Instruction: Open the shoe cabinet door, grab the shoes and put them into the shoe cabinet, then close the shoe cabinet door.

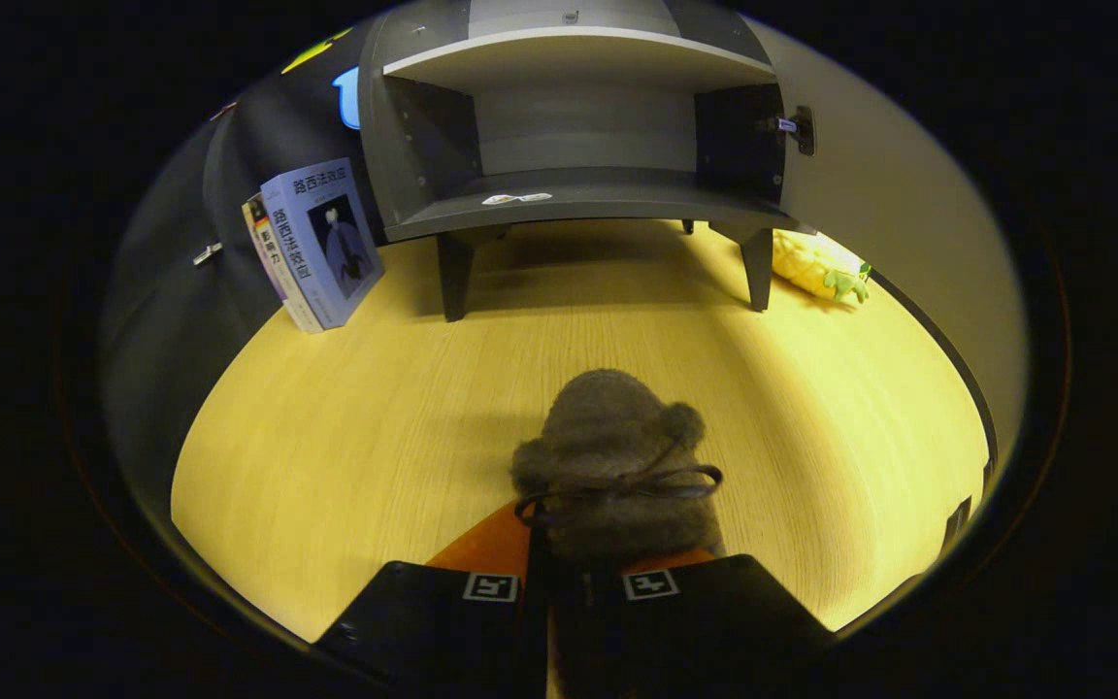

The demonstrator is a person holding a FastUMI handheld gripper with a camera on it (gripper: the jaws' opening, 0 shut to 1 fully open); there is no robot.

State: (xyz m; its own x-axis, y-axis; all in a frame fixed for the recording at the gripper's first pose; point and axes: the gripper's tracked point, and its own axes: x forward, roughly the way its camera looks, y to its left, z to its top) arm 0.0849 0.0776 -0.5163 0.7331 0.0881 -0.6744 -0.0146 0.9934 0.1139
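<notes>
A fuzzy grey-brown shoe [608, 456] with a dark lace bow is held between my fingers, its toe pointing ahead, over the yellow wooden table [345, 456]. My gripper [569, 573] is shut on the shoe's rear part. Beyond it stands the grey shoe cabinet [569, 194] on short legs, its inside shelf bare and lit. The cabinet's door [899, 204] is swung wide open to the right, with its latch showing at the hinge side.
Two books [312, 243] lean against the booth wall left of the cabinet. A yellow plush toy with green leaves [816, 267] lies by the cabinet's right leg, below the open door.
</notes>
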